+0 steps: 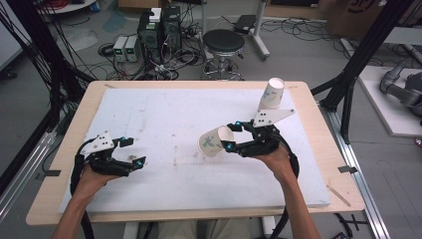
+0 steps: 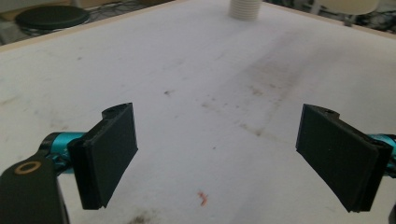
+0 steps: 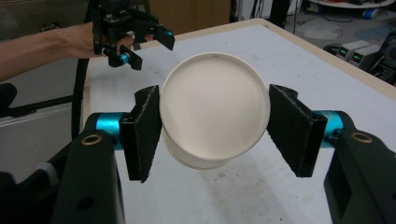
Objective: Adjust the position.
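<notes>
At 3 o'clock: our right gripper (image 3: 215,135) clamps paper cup (image 3: 212,109), base shown | left gripper (image 2: 217,154) jaws apart, empty | high view: second cup (image 1: 271,93) at 1 o'clock.

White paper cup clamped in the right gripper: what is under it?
Under the white paper cup lies bare white board, with a gap between. The cup's inside faces away, unseen.

No readable text, label, brand, number or sign is showing on anything in these pictures. The white paper cup (image 1: 214,141) sitting between the pads of the right gripper (image 1: 230,137) is carrying only a small blue-green printed motif, too small to be read as letters. The second white paper cup (image 1: 271,93), standing upside down well beyond that gripper, is showing similar faint marks, also unreadable.
</notes>
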